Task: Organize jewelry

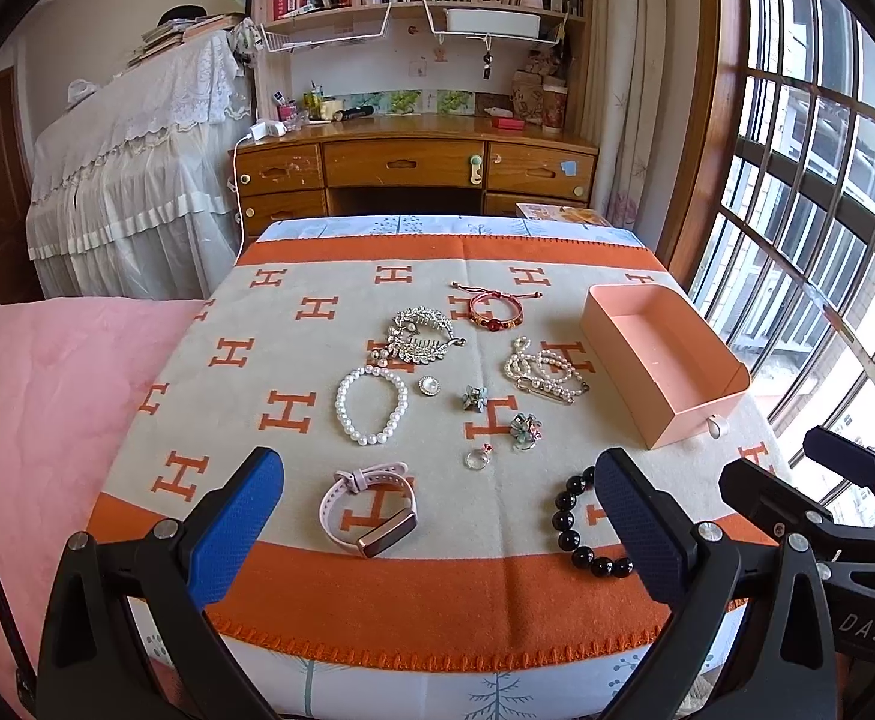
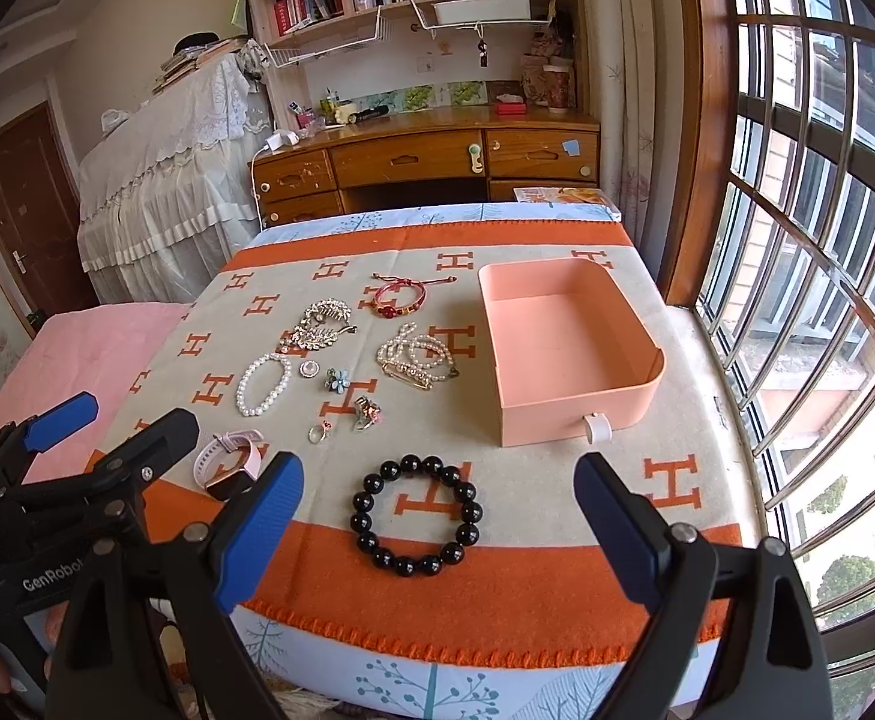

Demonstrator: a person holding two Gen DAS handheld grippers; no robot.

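Observation:
Jewelry lies on an orange and beige blanket (image 1: 293, 324). A pink empty drawer box (image 2: 563, 342) stands at the right, also in the left wrist view (image 1: 659, 360). A black bead bracelet (image 2: 416, 516) lies in front of my open right gripper (image 2: 437, 540). A pink smart band (image 1: 371, 510) lies in front of my open left gripper (image 1: 437, 528). A white pearl bracelet (image 1: 371, 405), silver hair comb (image 1: 422, 333), red cord bracelet (image 1: 494, 309), pearl strand with pin (image 1: 545, 369), small brooches and a ring (image 1: 476, 459) lie further back. Both grippers are empty, near the front edge.
A wooden desk (image 1: 413, 168) with shelves stands behind the table. A lace-covered piano (image 1: 131, 180) is at the left, barred windows (image 2: 827, 240) at the right. A pink quilt (image 1: 35, 408) lies left of the blanket.

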